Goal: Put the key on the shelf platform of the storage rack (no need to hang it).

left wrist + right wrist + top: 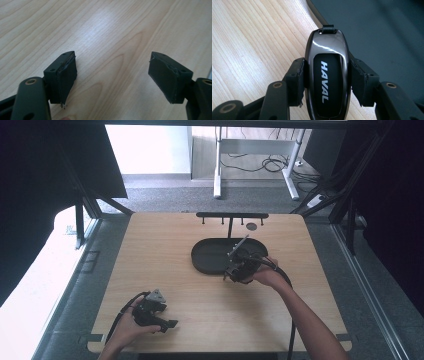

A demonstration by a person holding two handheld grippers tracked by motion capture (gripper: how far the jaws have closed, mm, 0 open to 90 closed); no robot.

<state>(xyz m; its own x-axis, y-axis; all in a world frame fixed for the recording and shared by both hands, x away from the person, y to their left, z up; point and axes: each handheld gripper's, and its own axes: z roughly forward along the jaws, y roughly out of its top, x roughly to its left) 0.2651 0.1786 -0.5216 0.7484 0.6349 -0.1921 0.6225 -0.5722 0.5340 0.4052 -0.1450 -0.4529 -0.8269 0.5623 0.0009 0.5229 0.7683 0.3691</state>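
Between the right tongs (327, 77), a glossy dark "HAVAL" key fob (327, 75) sits clamped; left tongs (112, 80) gape apart.

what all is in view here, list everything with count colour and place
car key fob: 1, glossy dark with white HAVAL lettering, clamped in the right gripper at the tray's near edge
tray: 1, black oval, far centre of table
hook rack: 1, black bar on a post, behind the tray
table: 1, light wood
desk legs: white, on the floor beyond the table
left gripper: 1, black, jaws apart over bare wood, near left
right gripper: 1, black, shut on the fob
hands: 2, one on each gripper
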